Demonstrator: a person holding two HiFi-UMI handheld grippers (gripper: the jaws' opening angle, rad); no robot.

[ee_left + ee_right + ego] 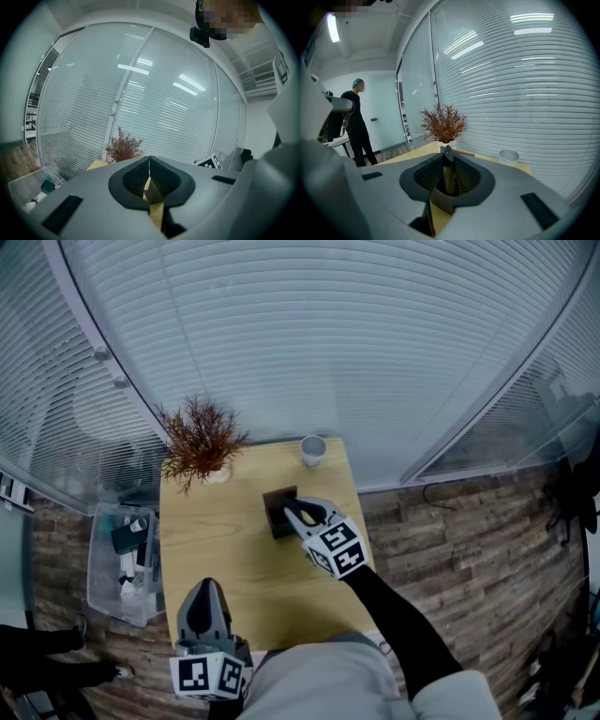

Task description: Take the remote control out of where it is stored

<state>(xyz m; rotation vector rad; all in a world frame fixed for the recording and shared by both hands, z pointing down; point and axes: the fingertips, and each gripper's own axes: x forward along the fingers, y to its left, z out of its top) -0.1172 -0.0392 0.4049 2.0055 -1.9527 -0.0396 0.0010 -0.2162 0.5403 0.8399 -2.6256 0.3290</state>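
A slim dark remote control [448, 165] stands upright between the pads of my right gripper [448, 157], which is shut on it. In the head view that gripper [292, 513] reaches over a small dark holder [276, 510] in the middle of the wooden table [234, 563]; the remote's lower end is hidden there. My left gripper [205, 596] hovers at the table's near edge. Its jaws [149, 163] are pressed together with nothing between them.
A potted reddish dry plant [200, 442] and a small white cup [313, 449] stand at the table's far edge, against a glass wall with blinds. A clear plastic bin [122, 563] sits on the floor to the left. A person [356, 123] stands far off.
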